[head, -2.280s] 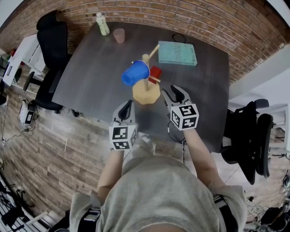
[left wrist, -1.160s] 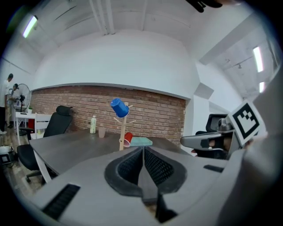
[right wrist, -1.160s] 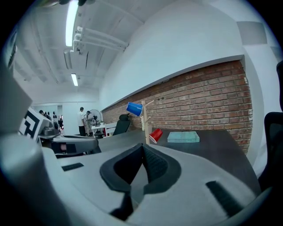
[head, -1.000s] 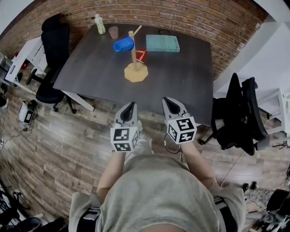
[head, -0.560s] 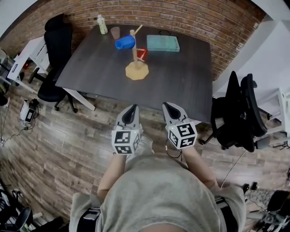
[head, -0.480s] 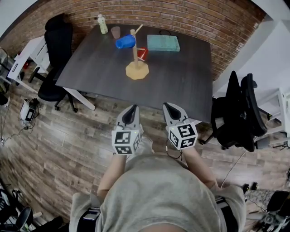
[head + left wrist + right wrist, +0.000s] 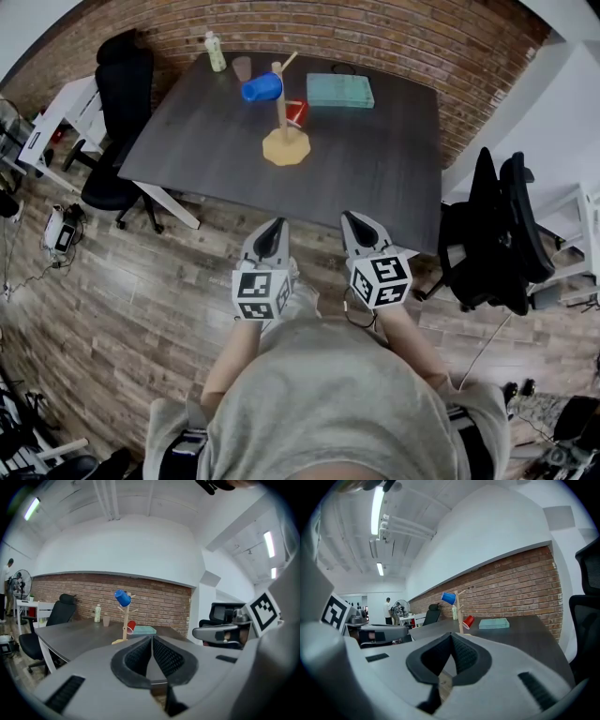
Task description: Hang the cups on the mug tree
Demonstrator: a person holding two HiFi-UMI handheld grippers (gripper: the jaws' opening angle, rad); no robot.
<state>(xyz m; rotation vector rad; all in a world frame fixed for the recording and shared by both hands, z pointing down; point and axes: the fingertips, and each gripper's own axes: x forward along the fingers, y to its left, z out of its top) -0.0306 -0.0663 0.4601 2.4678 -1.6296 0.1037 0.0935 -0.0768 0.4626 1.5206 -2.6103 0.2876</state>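
Note:
A wooden mug tree [image 7: 284, 131] stands on the dark table [image 7: 375, 169], far from both grippers. A blue cup [image 7: 262, 88] hangs on an upper peg, and a red cup [image 7: 295, 112] hangs on a lower peg at the right. The same blue cup [image 7: 122, 597] and red cup [image 7: 131, 626] show in the left gripper view, and in the right gripper view the blue cup [image 7: 449, 598] and red cup [image 7: 468, 621]. My left gripper [image 7: 272, 232] and right gripper [image 7: 358, 227] are held over the wooden floor, short of the table's near edge, both shut and empty.
A teal box [image 7: 339, 90], a pale bottle [image 7: 217, 52] and a brown cup [image 7: 242, 67] sit at the table's far side by the brick wall. Black office chairs stand at the left [image 7: 117, 103] and right [image 7: 497, 234]. A person [image 7: 387, 609] stands far off.
Since the earliest frame I have backed well away from the table, with both grippers drawn off it. Over the last second the view has barely shifted; the cups stay hung.

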